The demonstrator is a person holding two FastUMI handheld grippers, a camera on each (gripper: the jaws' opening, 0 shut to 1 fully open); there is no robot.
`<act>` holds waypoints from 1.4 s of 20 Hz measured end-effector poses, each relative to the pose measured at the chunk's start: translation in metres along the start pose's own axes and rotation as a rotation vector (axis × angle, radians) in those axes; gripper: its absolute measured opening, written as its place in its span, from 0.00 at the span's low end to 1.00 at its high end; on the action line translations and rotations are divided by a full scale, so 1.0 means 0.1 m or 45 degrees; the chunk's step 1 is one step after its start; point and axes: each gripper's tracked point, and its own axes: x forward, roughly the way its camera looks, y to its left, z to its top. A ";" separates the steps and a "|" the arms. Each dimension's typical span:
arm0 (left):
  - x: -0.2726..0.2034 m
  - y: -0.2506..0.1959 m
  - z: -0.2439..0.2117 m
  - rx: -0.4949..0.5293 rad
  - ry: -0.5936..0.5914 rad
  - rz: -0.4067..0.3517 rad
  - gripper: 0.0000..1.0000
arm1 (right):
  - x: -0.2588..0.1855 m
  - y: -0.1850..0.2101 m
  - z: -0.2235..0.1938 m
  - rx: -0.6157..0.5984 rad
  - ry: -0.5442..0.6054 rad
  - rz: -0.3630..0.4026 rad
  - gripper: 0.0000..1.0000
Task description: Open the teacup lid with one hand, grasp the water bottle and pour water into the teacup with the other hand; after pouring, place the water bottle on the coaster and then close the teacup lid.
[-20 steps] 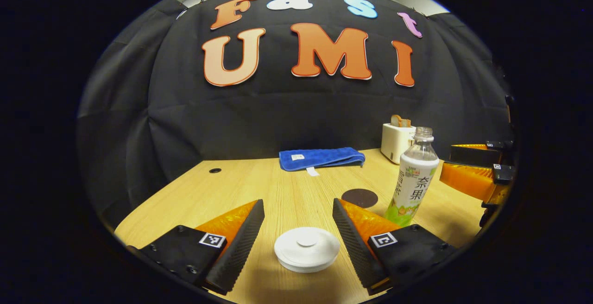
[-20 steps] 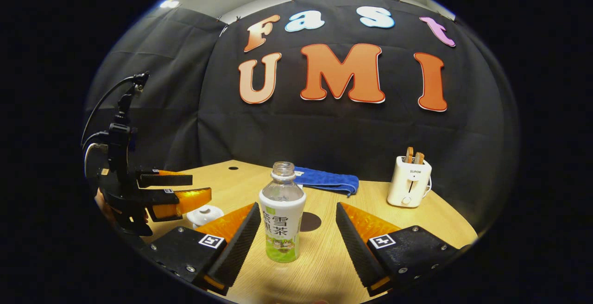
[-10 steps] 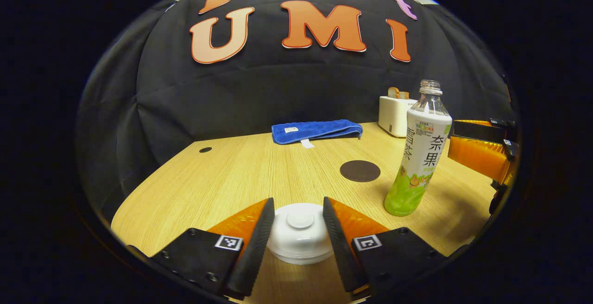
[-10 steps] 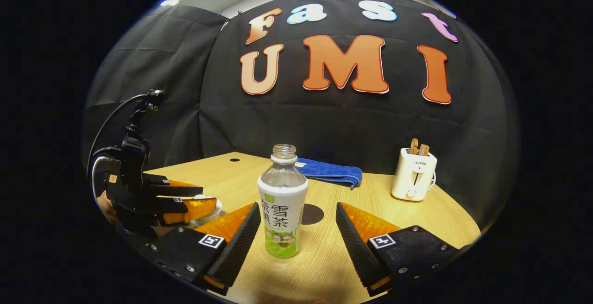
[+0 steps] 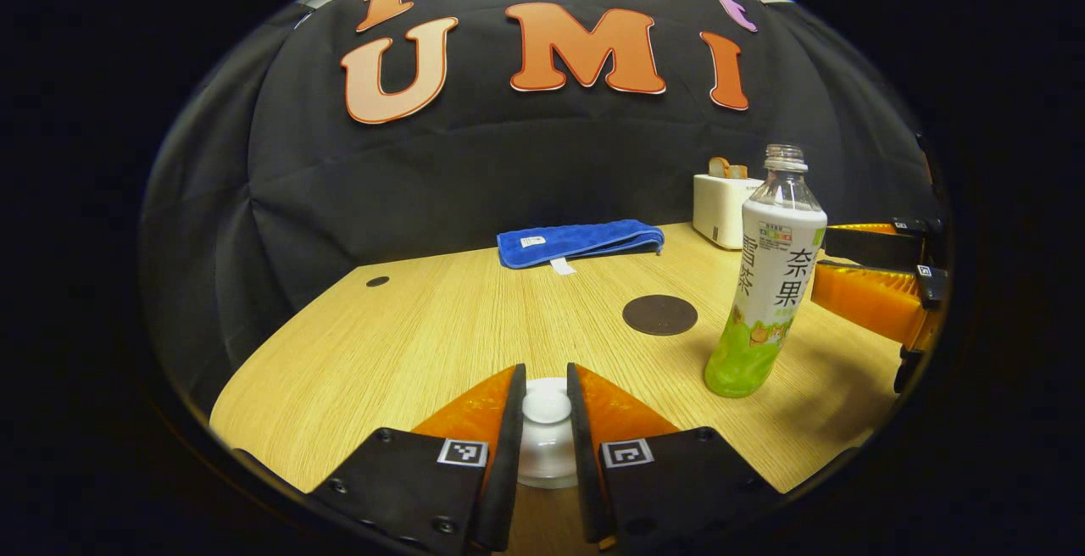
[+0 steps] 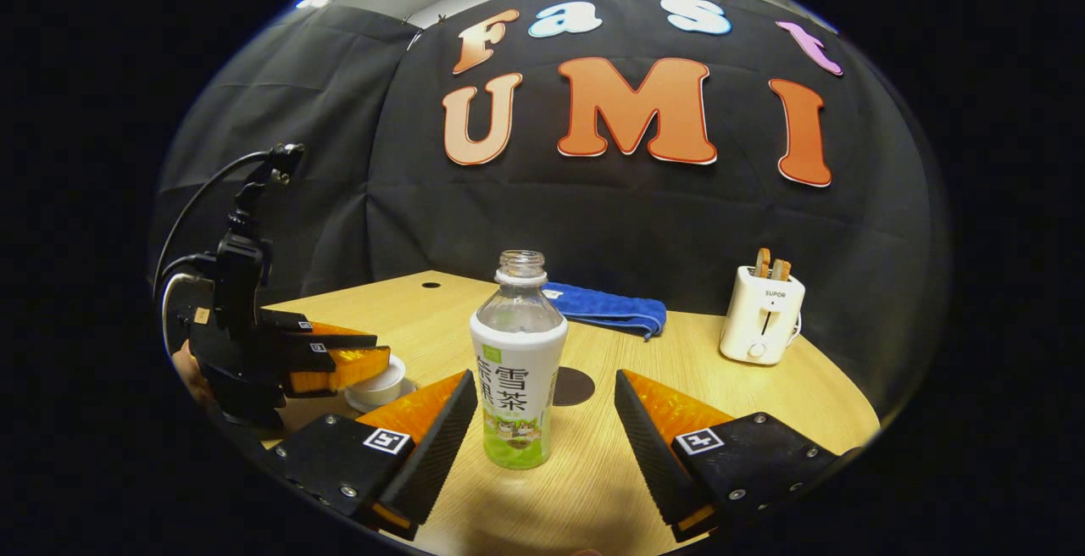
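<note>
1. Fingers of the left gripper (image 5: 545, 420) stand narrow, 1 on each side of the small knob of the white teacup lid (image 5: 545, 410), and both appear to press on it.
2. Seen from the right gripper view, that gripper (image 6: 373, 363) reaches in from the left edge at the level of the teacup (image 6: 379, 386), which stands on the wooden table (image 6: 593, 488).
3. Whether the lid sits on the cup or is raised off it cannot be told from either view.
4. Fingers of the right gripper (image 6: 544, 420) are spread wide, with the water bottle (image 6: 517, 369) between them and nearer the finger on the view's left; neither finger touches it.
5. Upright and uncapped, the bottle (image 5: 767, 285) stands on the table (image 5: 407, 344), clear liquid showing in its neck above the white and green label.
6. From the left gripper view, the right gripper (image 5: 873, 285) shows at the right edge, just beyond the bottle.
7. 1 dark round coaster (image 5: 659, 314) lies bare on the table behind the bottle, near it and apart from it; the right gripper view shows the coaster (image 6: 575, 386) partly hidden by the bottle.
8. Farther back lie a folded blue towel (image 5: 579, 241) and a white toaster (image 6: 760, 325) with 2 slices in its slots.
</note>
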 end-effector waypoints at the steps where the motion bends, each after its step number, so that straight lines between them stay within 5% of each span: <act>1: 0.00 -0.02 0.03 -0.001 -0.018 -0.007 0.35 | 0.01 0.00 0.00 -0.003 0.003 0.000 0.98; 5: -0.07 0.08 0.19 0.005 -0.089 0.042 0.35 | 0.03 0.04 -0.03 -0.010 0.015 0.011 0.98; 8: -0.11 0.24 0.28 -0.048 -0.133 0.098 0.24 | 0.08 0.08 -0.07 -0.015 0.029 0.016 0.98; 17: -0.27 0.81 0.35 -0.117 -0.184 0.240 0.23 | 0.27 0.20 -0.20 -0.035 0.093 0.033 0.98; 23: -0.36 1.09 0.22 -0.112 -0.170 0.322 0.24 | 0.41 0.21 -0.35 -0.060 0.160 0.000 0.88; 28: -0.37 1.31 0.07 -0.129 -0.151 0.364 0.25 | 0.46 0.24 -0.35 -0.090 0.174 -0.024 0.69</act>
